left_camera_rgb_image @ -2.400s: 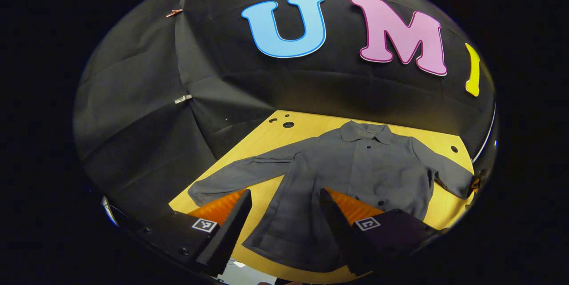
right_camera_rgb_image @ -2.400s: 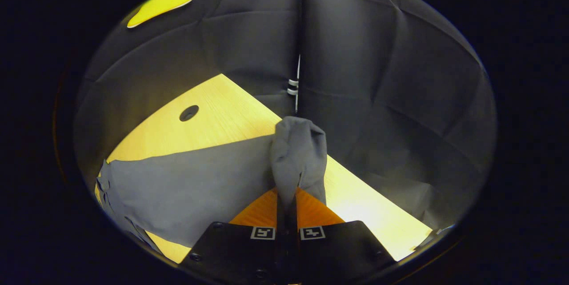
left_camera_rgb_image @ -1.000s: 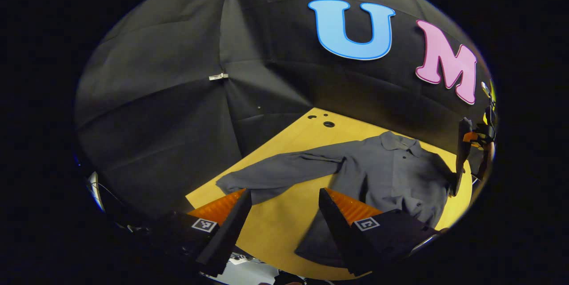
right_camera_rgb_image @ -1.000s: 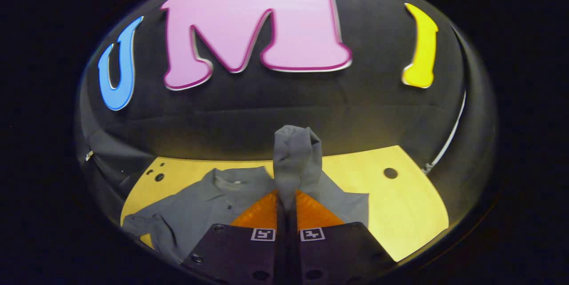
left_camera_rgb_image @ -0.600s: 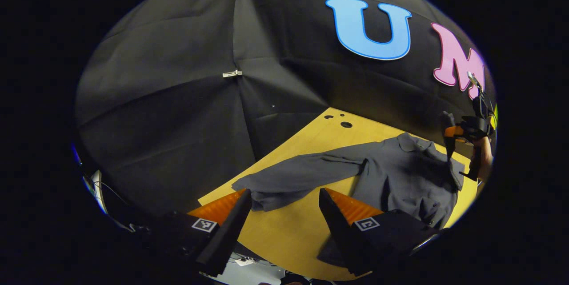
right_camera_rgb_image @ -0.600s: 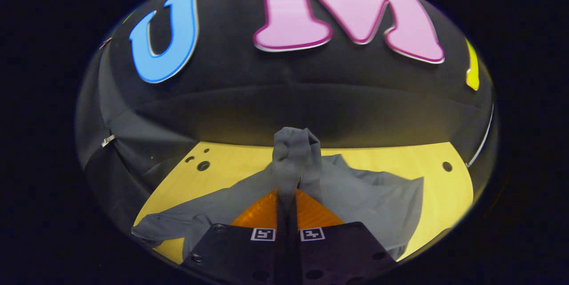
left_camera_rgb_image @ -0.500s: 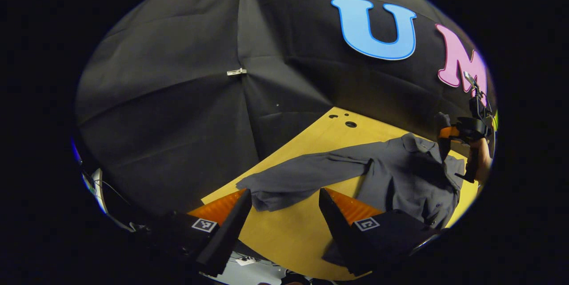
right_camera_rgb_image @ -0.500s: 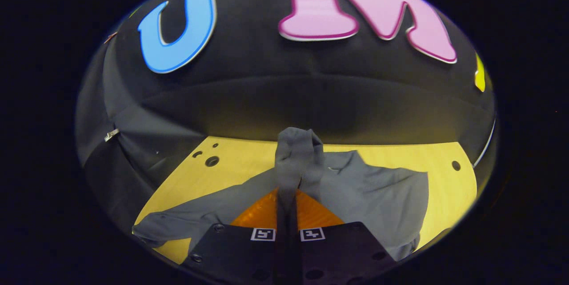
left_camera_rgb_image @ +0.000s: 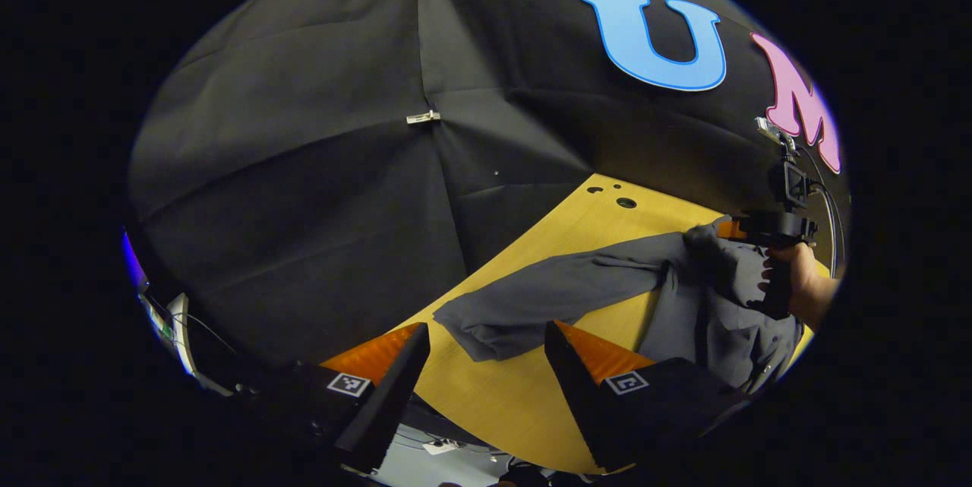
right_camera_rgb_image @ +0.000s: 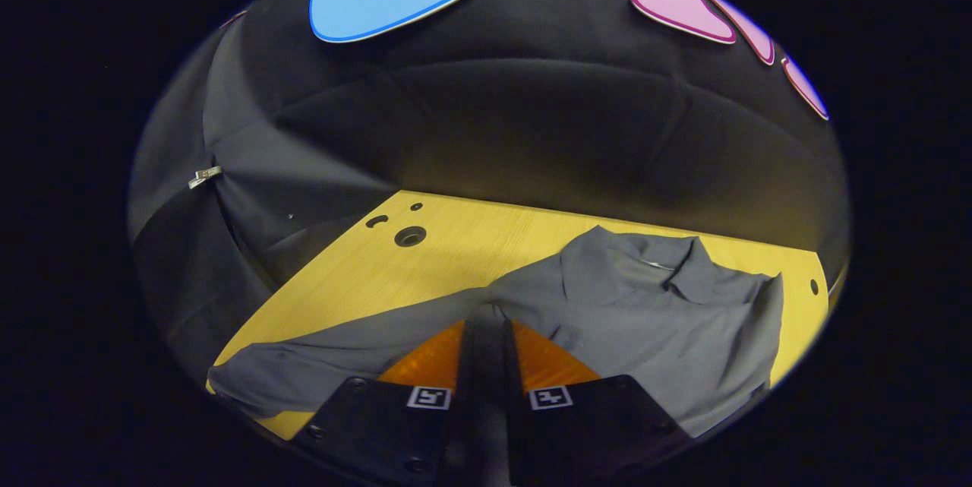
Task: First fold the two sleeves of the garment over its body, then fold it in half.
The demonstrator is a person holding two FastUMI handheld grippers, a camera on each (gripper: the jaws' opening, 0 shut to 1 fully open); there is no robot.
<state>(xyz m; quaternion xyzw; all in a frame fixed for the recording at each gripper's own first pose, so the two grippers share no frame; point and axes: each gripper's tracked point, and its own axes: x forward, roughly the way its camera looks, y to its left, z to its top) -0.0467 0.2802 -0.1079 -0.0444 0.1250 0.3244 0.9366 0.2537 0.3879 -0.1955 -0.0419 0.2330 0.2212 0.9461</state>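
The grey shirt (right_camera_rgb_image: 653,320) lies on the table (right_camera_rgb_image: 456,244), one sleeve already laid across its body. The right tool (right_camera_rgb_image: 486,320) is seen narrowed over the cloth; whether cloth is pinched cannot be told. The left tool (left_camera_rgb_image: 486,339) is held wide above the outstretched sleeve (left_camera_rgb_image: 547,297), which probably must be gripped next at the cuff.

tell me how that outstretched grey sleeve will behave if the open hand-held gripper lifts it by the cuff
Probably floppy: the sleeve lies flat and creased on the table, so it should droop from the left hand-held gripper. Likely light, dragging the shirt body slightly.
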